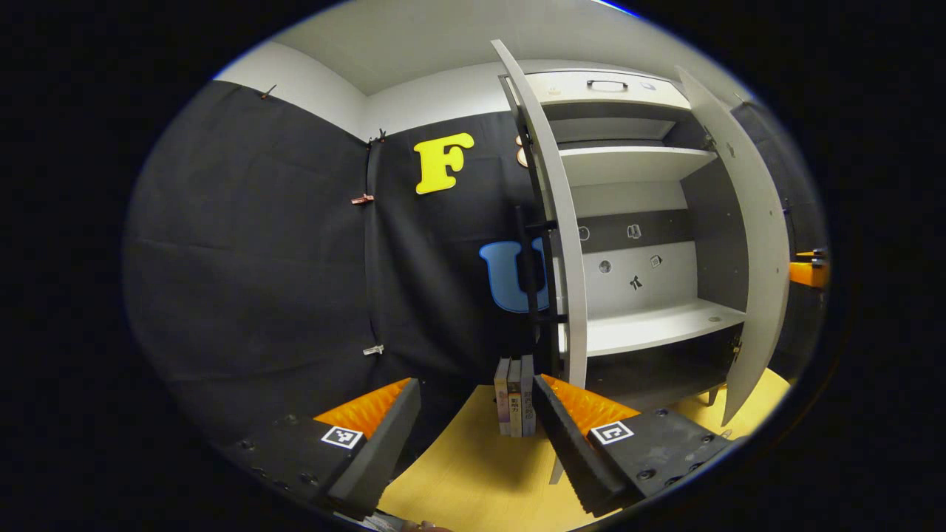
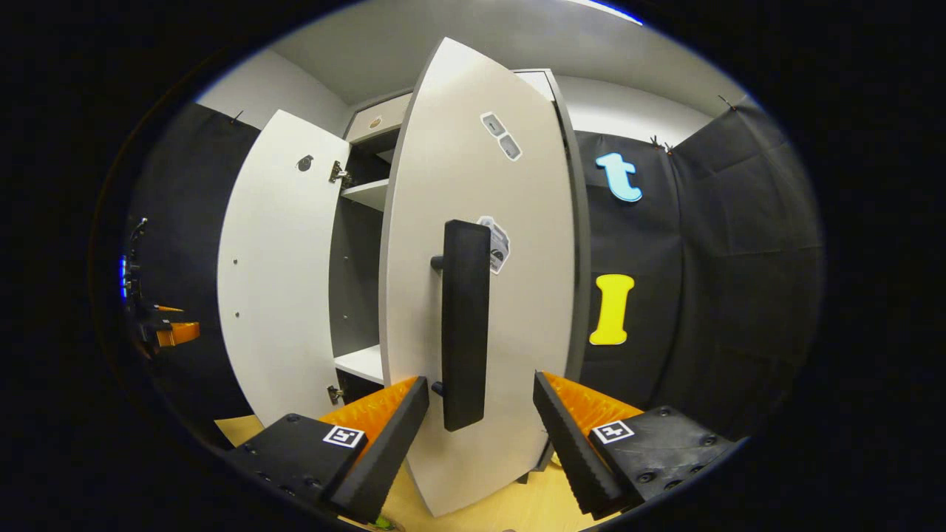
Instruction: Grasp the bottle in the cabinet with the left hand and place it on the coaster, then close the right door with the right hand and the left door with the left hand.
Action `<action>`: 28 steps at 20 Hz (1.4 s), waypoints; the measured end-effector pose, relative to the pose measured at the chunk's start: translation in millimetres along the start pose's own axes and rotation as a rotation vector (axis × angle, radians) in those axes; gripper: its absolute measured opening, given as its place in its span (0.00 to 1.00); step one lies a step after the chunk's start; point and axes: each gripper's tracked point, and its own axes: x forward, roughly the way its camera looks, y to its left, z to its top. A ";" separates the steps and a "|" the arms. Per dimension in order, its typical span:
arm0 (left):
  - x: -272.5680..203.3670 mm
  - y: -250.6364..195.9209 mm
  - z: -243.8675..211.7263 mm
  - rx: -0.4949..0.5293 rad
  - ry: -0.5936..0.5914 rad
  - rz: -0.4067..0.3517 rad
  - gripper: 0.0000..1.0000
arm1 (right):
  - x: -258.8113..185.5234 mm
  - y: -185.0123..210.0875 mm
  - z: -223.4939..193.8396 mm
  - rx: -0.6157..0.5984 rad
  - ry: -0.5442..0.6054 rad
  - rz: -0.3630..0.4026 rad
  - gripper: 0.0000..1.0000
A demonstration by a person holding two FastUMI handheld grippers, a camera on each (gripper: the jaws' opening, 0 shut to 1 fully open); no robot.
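Observation:
The cabinet (image 1: pixel 643 325) stands with both doors swung out. In the left gripper view, the left door (image 1: pixel 562 222) is seen edge-on just beyond my open left gripper (image 1: pixel 473 436), which holds nothing. The right door (image 1: pixel 750 244) shows its inner face. The visible shelves are bare. In the right gripper view, my right gripper (image 2: pixel 480 436) is open facing the outer face of the right door (image 2: pixel 517 295). The lower end of its black handle (image 2: pixel 464 325) lies between the spread fingers, which do not press on it. The left door (image 2: pixel 277 273) hangs open behind.
A few books (image 1: pixel 515 395) stand upright on the yellow table (image 1: pixel 473 473) by the left door's foot. The other gripper shows as an orange part at the edge of each view (image 1: pixel 809 272) (image 2: pixel 170 332). Black cloth walls surround the cabinet.

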 end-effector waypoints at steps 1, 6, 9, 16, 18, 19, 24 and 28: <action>0.8 -1.3 6.2 -0.004 -0.009 -0.007 0.96 | 7.6 8.5 2.0 0.013 -0.007 0.025 0.96; 21.0 -8.5 37.7 -0.046 -0.057 -0.071 0.96 | 22.8 23.2 15.1 0.033 -0.058 0.075 0.98; 39.0 -11.7 43.1 -0.023 -0.068 -0.075 0.96 | 17.0 17.5 6.1 0.027 -0.035 0.077 0.98; 50.4 -29.5 49.7 -0.079 -0.081 -0.167 0.92 | 13.6 3.9 1.5 0.028 -0.013 0.059 0.98; 52.5 -35.2 51.2 -0.083 -0.079 -0.186 0.90 | 18.0 1.8 1.3 0.031 -0.009 0.060 0.98; 53.4 -39.1 52.9 -0.076 -0.080 -0.188 0.90 | 20.1 -1.1 2.3 0.030 -0.013 0.055 0.98; 48.3 -66.9 56.0 -0.079 -0.087 -0.254 0.90 | 19.8 -12.0 -0.4 0.052 -0.006 0.040 0.98; 45.8 -101.7 60.4 -0.084 -0.097 -0.328 0.87 | 18.0 -20.5 -3.5 0.034 0.001 0.036 0.98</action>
